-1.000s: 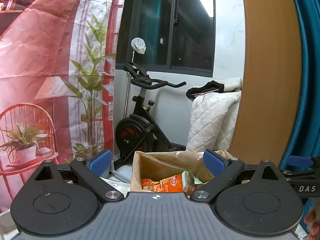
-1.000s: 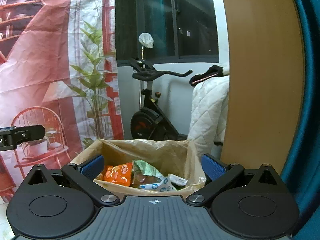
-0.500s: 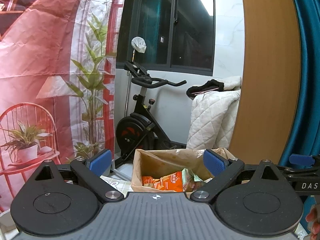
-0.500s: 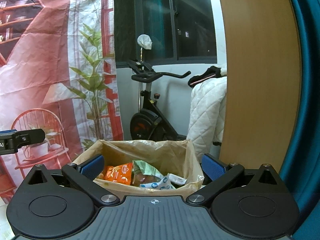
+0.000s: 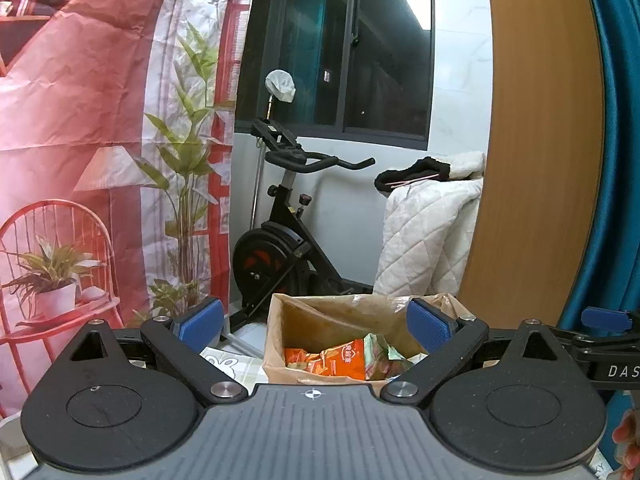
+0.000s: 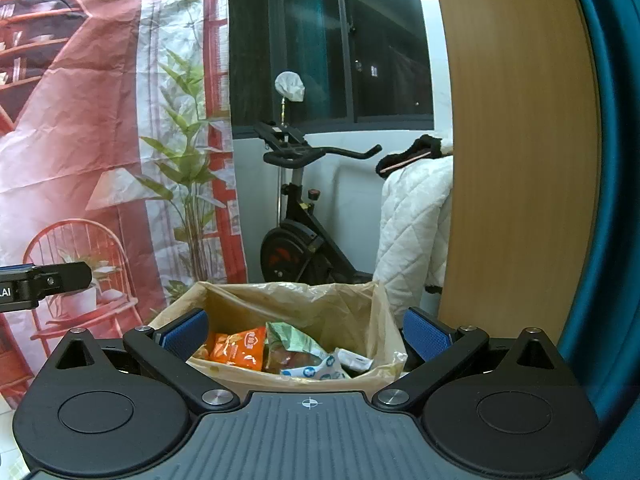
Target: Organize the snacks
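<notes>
behind everything, a red printed backdrop [image 5: 80,140] with a painted chair and plants is hung on the left, and a dark window [image 5: 360,48] is seen above a white wall. an exercise bike [image 5: 280,240] is parked below the window, with a white quilt [image 5: 424,232] draped just to its right. a wooden panel [image 5: 536,140] and a teal curtain [image 5: 616,160] are seen on the right.

a brown bag [image 6: 332,312] is stood open in front of the bike, its mouth lined with thin plastic. snacks are seen inside it: an orange packet [image 6: 240,348] toward the left, a green packet [image 6: 292,338] beside it, and a white-and-blue wrapper [image 6: 316,372] lower down. in the left wrist view the same bag [image 5: 320,320] is seen from its left, with the orange packet [image 5: 336,362] and the green packet [image 5: 376,358] touching.

the left gripper [image 5: 314,326] is held with its blue pads [image 5: 200,324] wide apart and nothing between them; the bag is seen past it, toward its right finger. the right gripper [image 6: 308,334] is likewise spread wide and empty, with the bag framed between its pads [image 6: 424,334]. whether either is touching the bag cannot be told.

the tip of the right gripper is seen at the right edge of the left view, and fingers [image 5: 626,444] of a hand are glimpsed at the lower right corner.
</notes>
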